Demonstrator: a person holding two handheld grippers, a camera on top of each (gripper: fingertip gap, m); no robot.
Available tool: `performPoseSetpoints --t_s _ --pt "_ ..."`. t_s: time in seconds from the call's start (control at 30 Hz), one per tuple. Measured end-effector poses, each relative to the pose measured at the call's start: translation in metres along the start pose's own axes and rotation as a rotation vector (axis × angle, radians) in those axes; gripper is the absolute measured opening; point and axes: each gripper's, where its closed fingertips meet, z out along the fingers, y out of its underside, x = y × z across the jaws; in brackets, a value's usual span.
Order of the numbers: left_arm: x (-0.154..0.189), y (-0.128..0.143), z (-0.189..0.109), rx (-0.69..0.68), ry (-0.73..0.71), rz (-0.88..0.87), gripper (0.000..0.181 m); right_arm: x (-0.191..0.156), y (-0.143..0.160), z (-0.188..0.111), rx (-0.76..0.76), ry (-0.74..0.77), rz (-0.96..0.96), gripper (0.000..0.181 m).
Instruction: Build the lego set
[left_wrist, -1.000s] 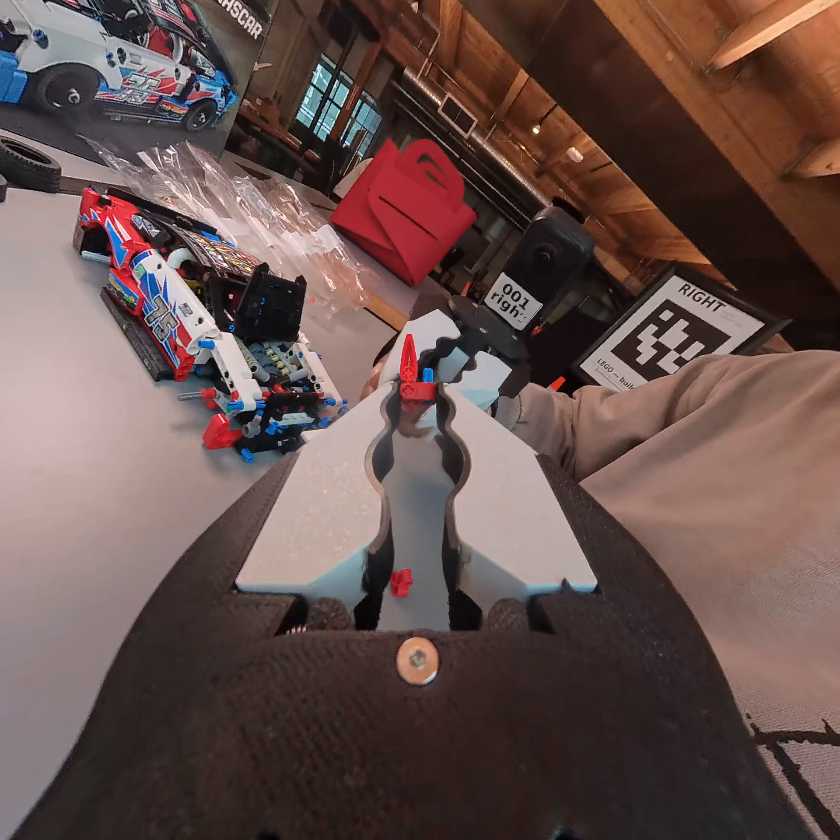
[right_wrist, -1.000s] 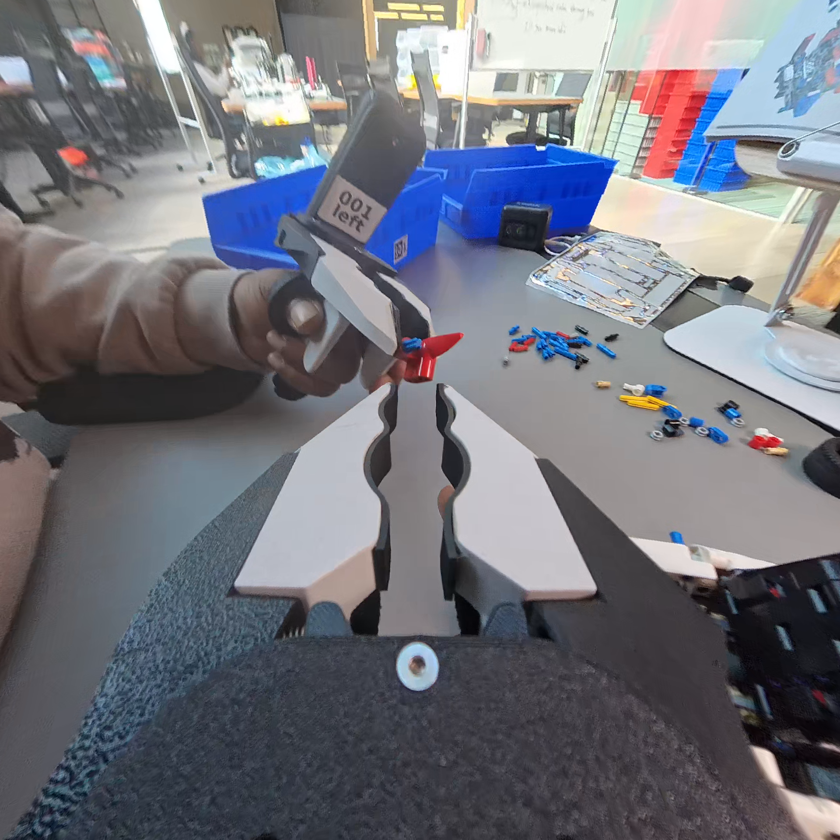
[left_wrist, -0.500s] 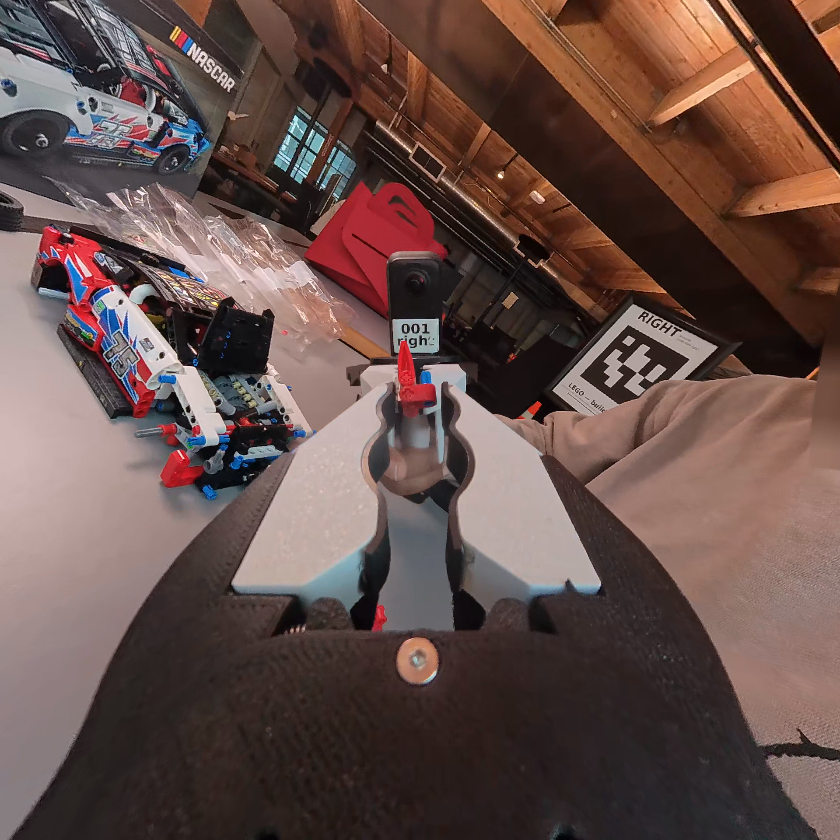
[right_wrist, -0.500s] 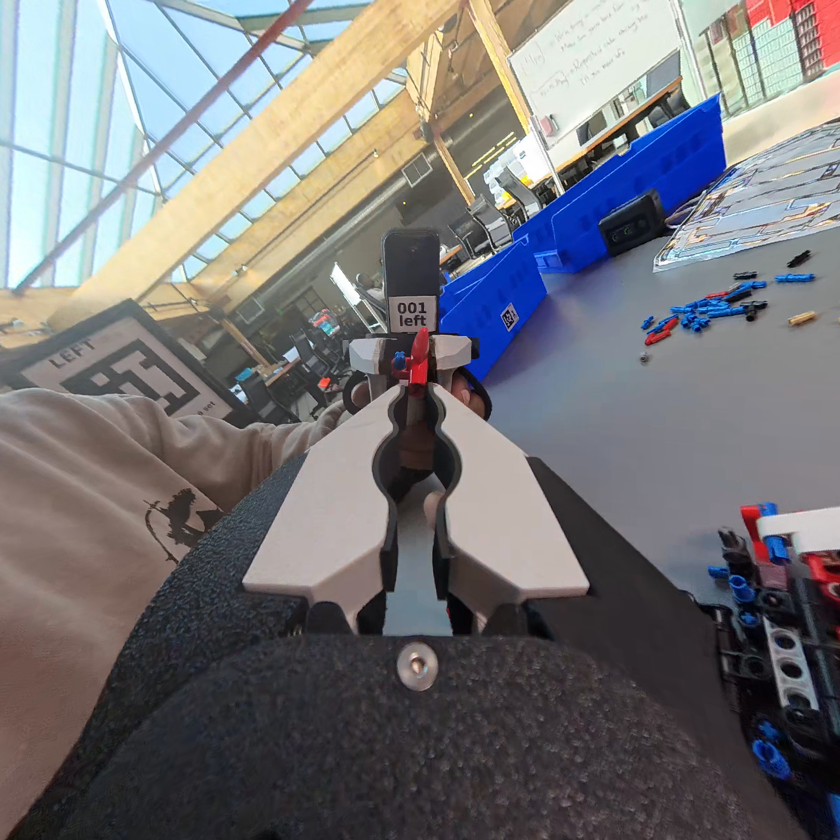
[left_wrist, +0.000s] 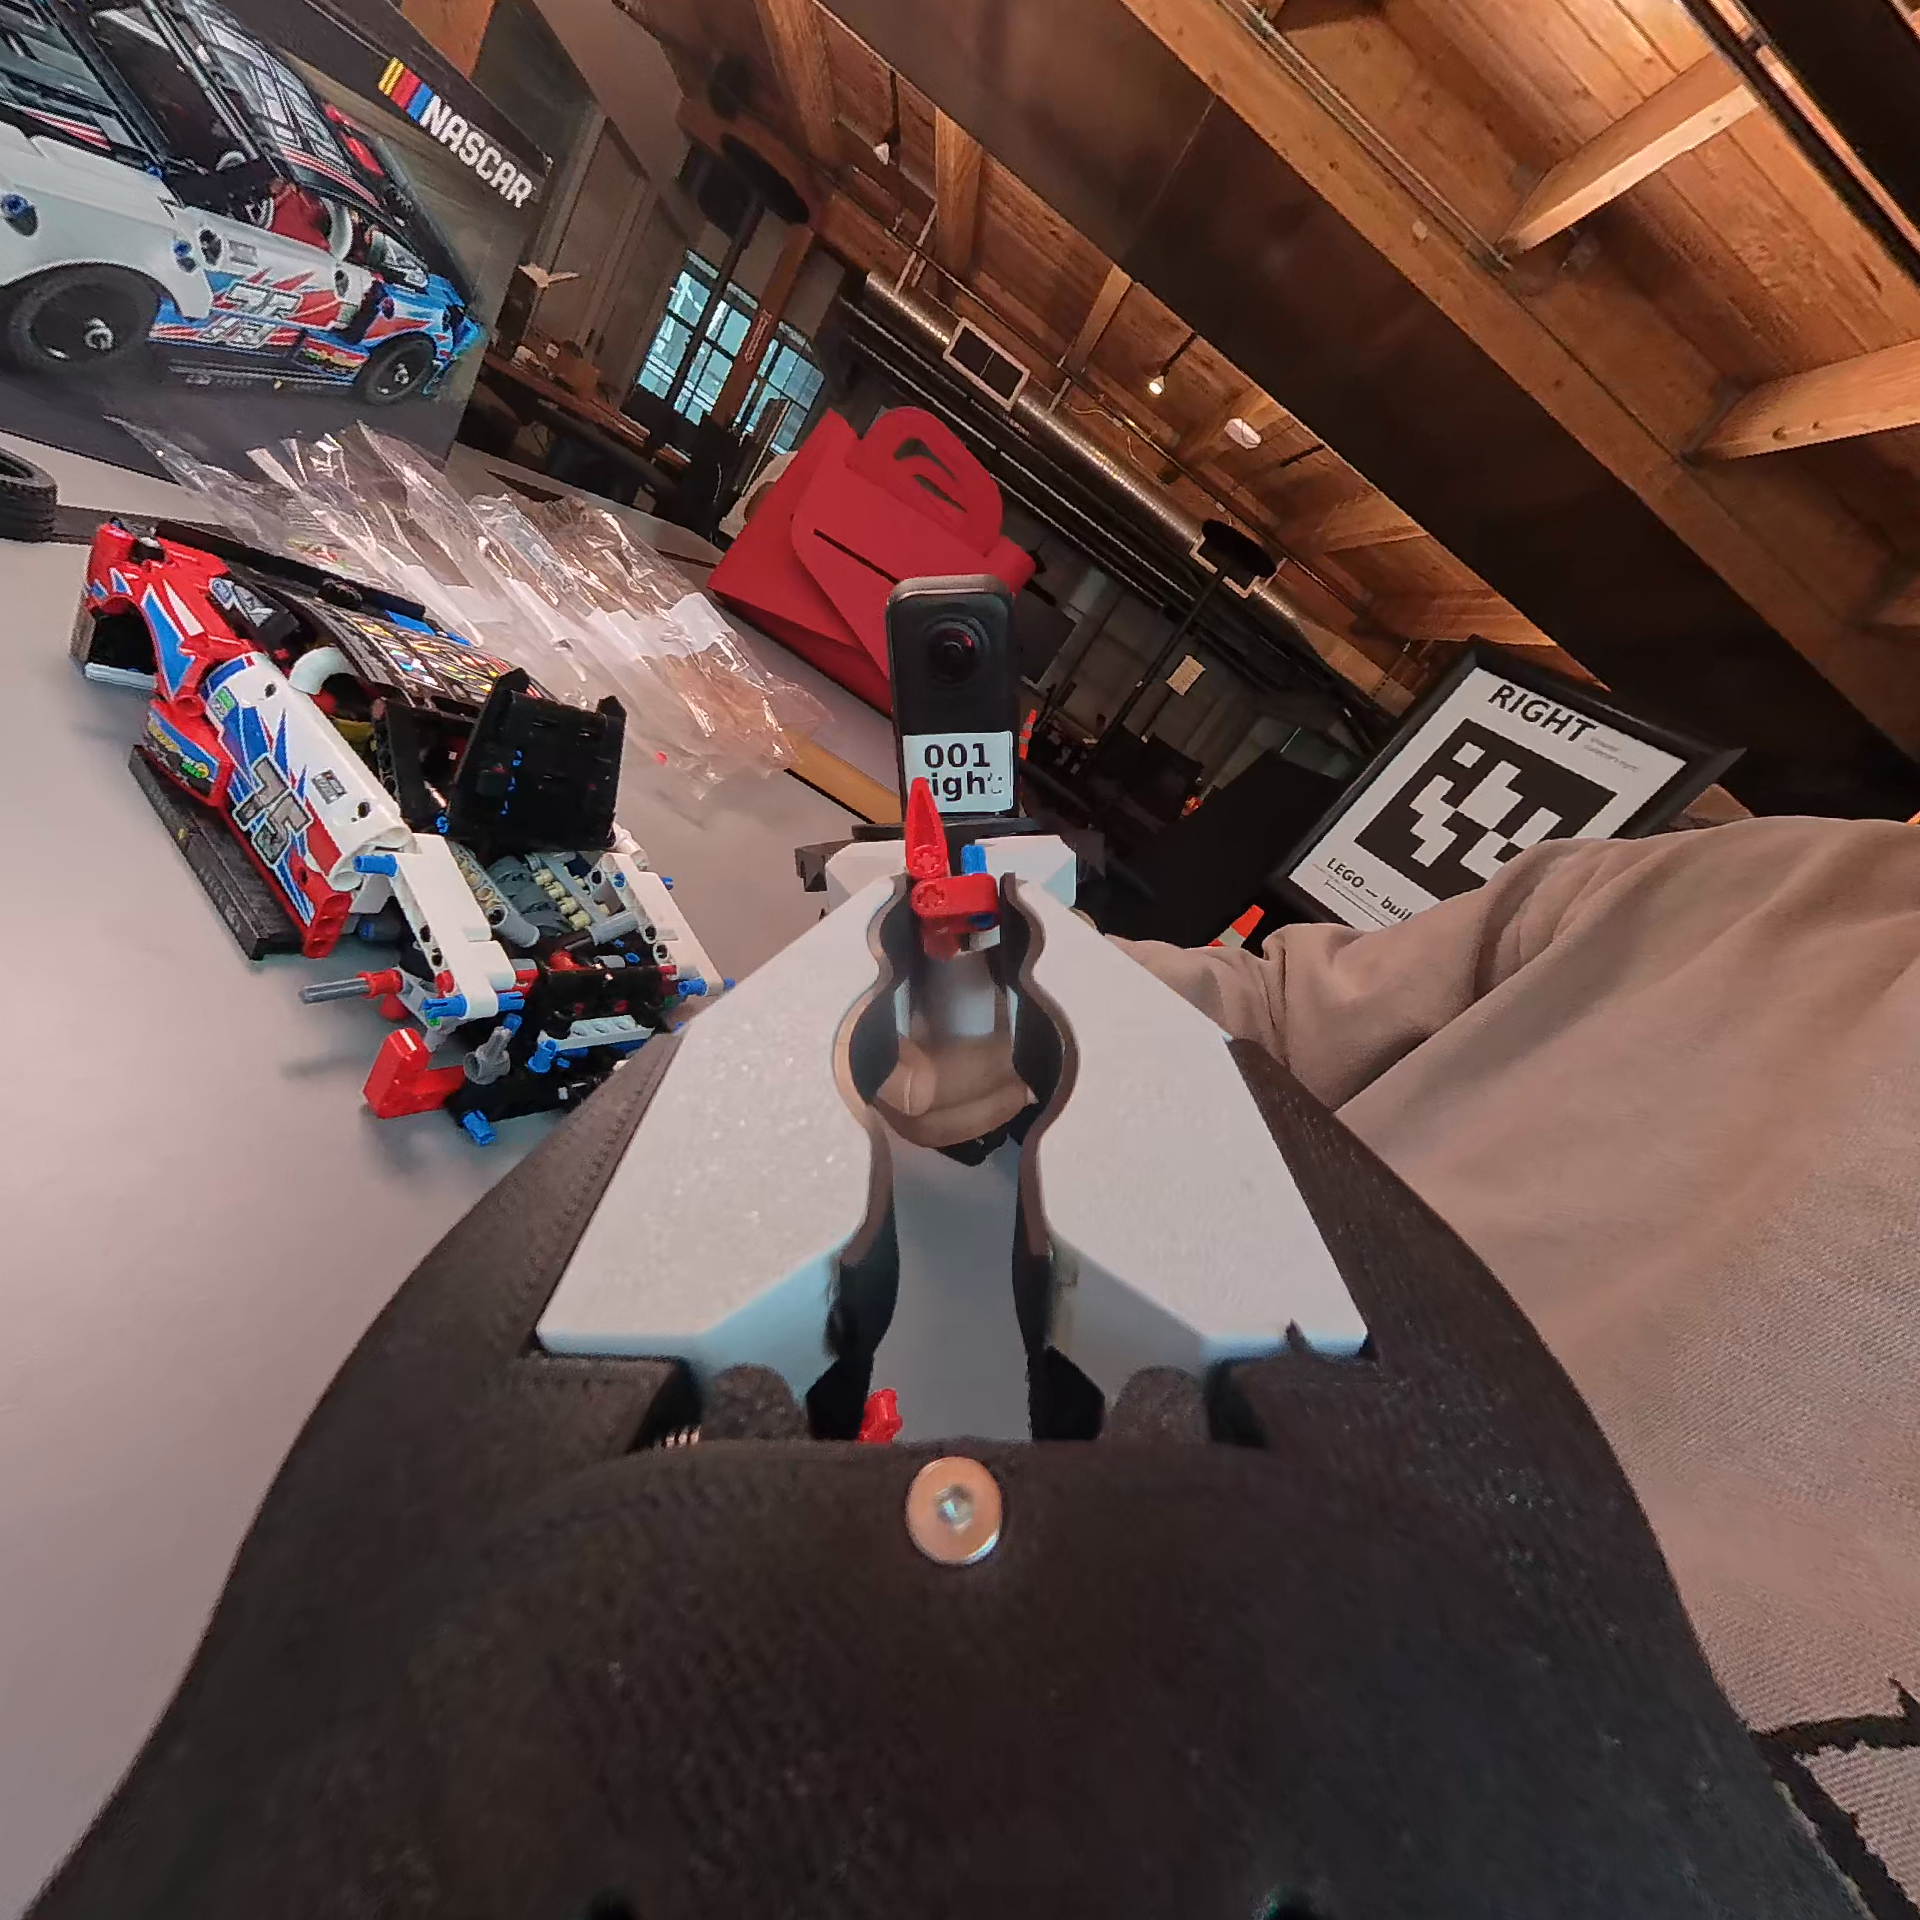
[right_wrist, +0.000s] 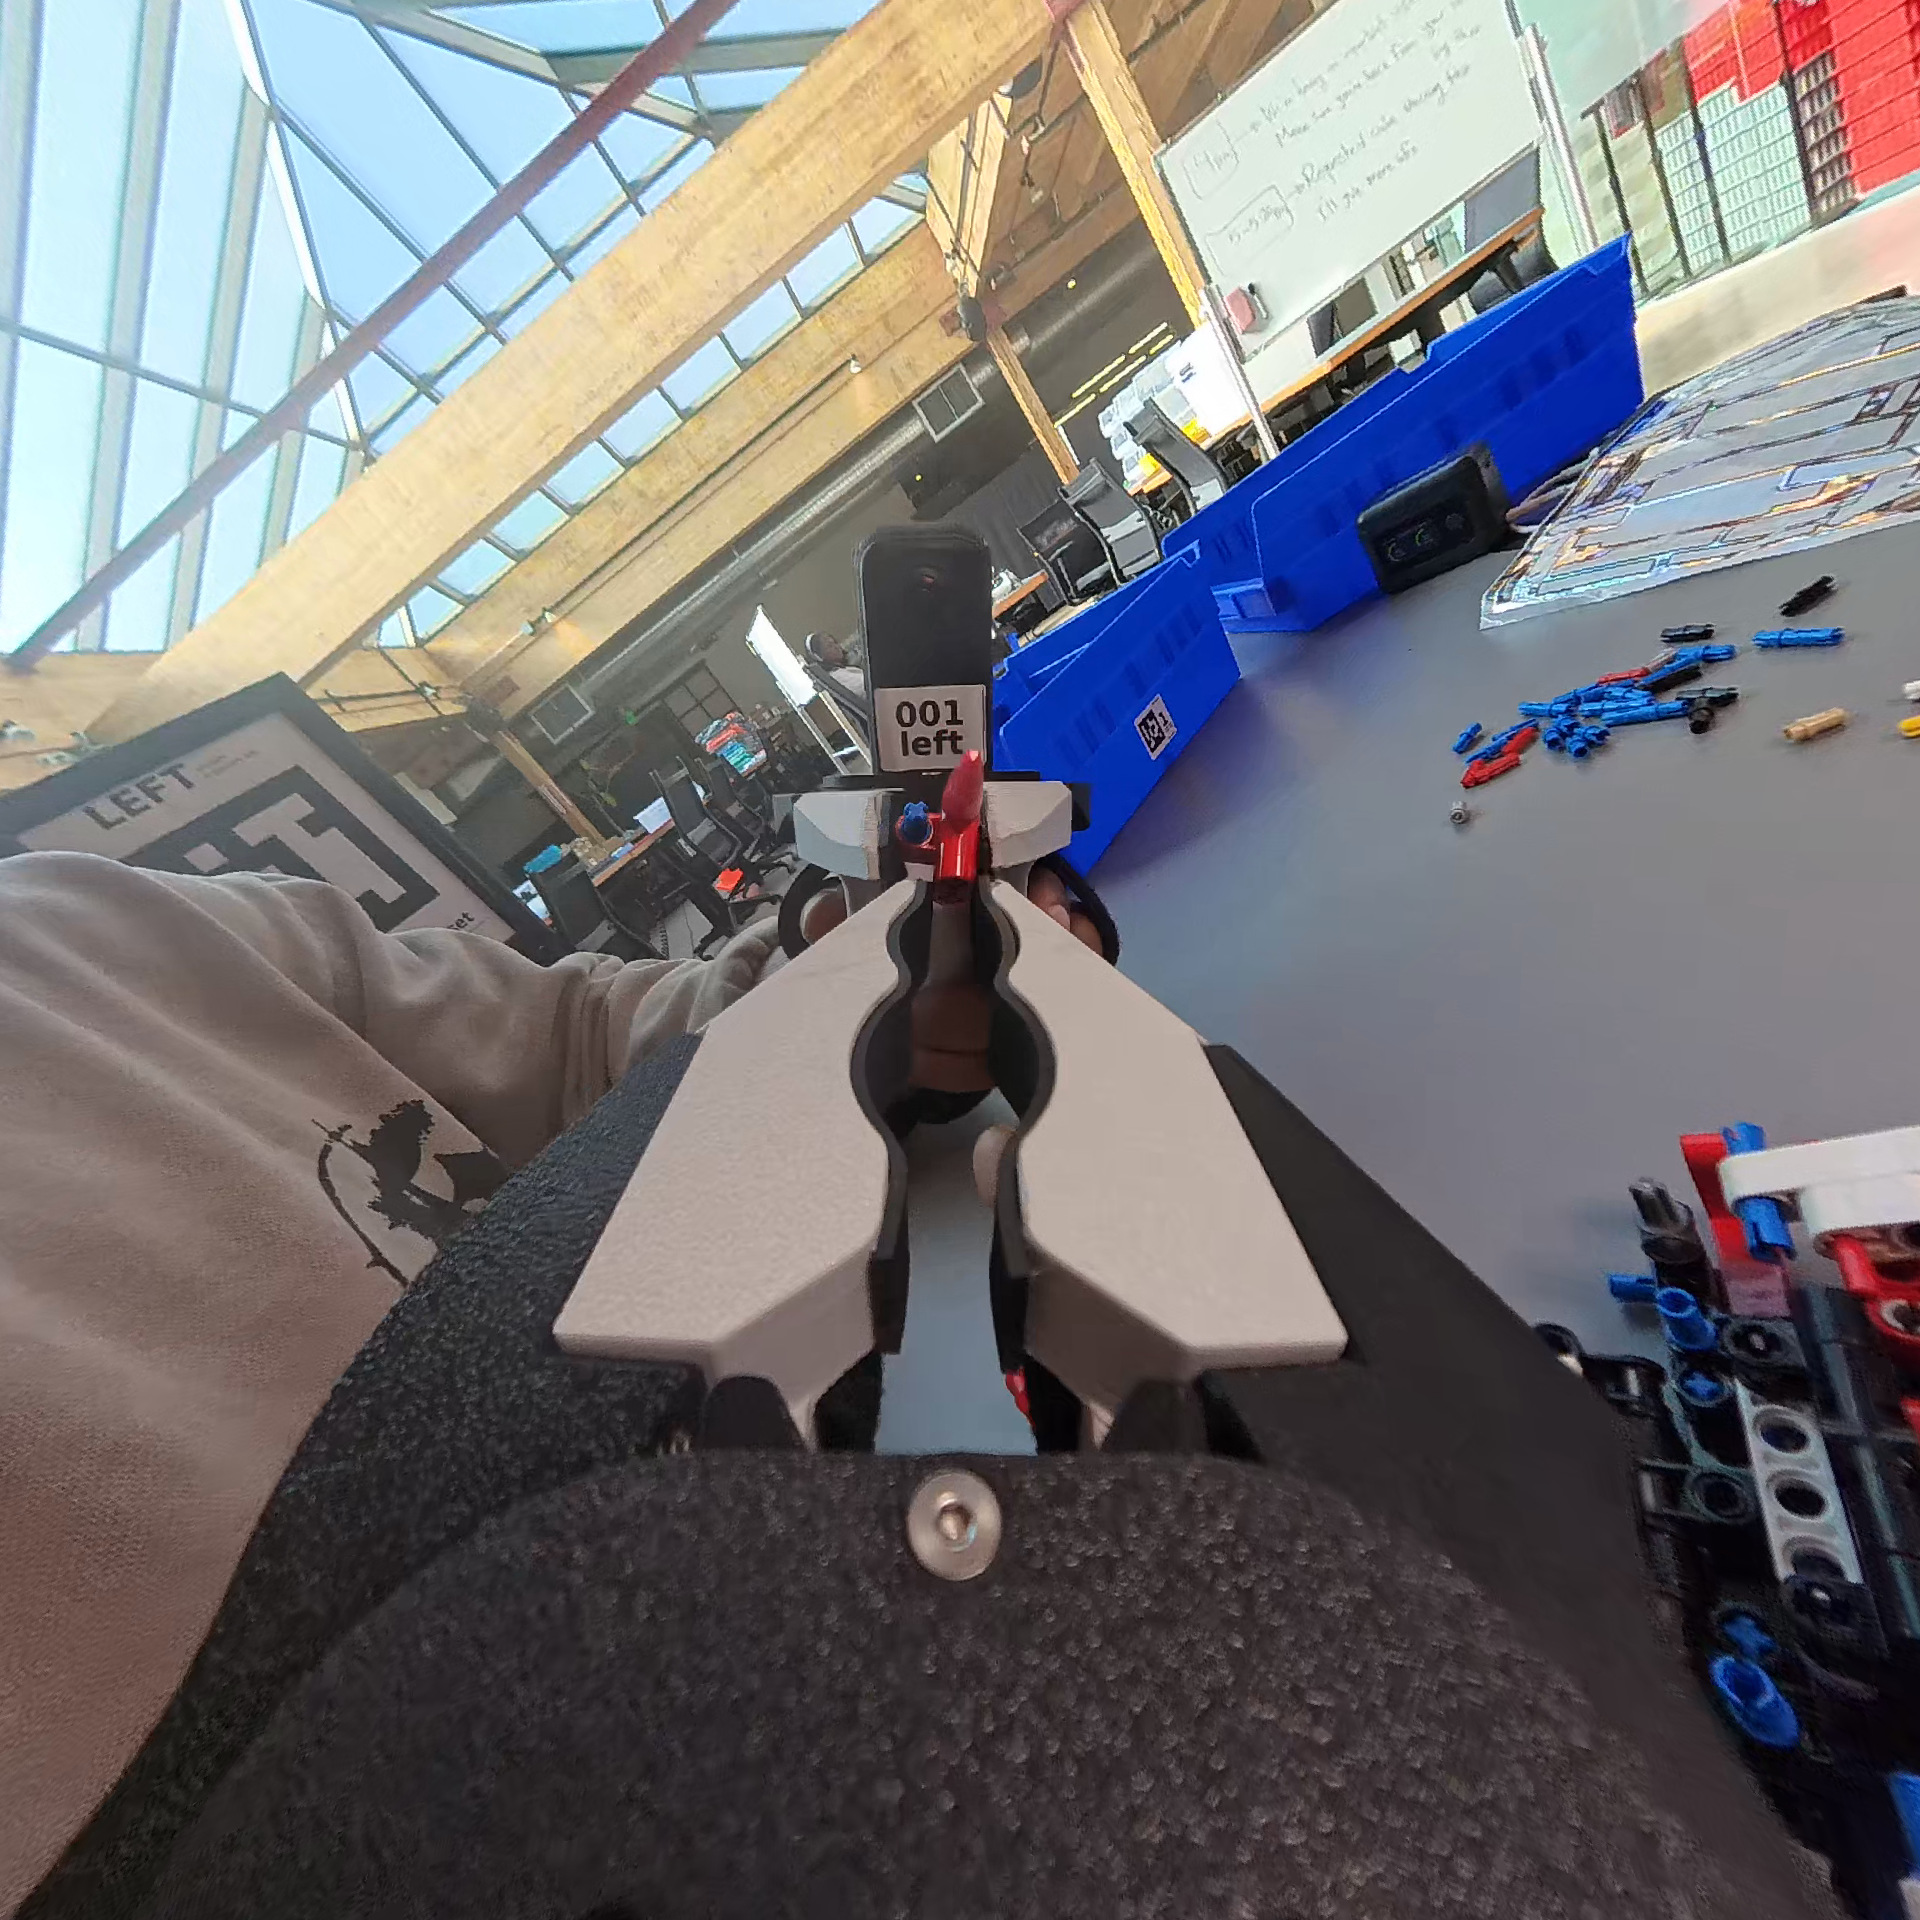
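Both grey two-finger grippers are raised above the table, pointed tip to tip at each other. The left gripper (left_wrist: 951, 909) pinches a small red piece at its fingertips. The right gripper (right_wrist: 948, 896) has its fingertips closed against the same piece. Beige sleeves cover both forearms.

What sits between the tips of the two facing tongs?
A small red plastic lego piece carrying a blue pin bridges the left tongs and right tongs; both wrist views show it.
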Motion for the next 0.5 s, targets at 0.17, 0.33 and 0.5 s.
performPoseSetpoints --t_s 0.17,0.33,0.5 --pt "-0.005 0.0033 0.0004 -0.017 -0.025 0.024 0.013 0.0052 0.0032 -0.0015 -0.014 0.025 -0.002 0.004" --pt "-0.0067 0.0024 0.0006 -0.011 -0.048 0.057 0.014 0.0061 0.0033 -0.0015 0.001 -0.002 0.096 0.004" --pt "-0.0062 0.0005 0.0008 0.015 -0.047 0.062 0.014 0.0055 0.0007 -0.0029 0.031 -0.024 0.12 0.003"
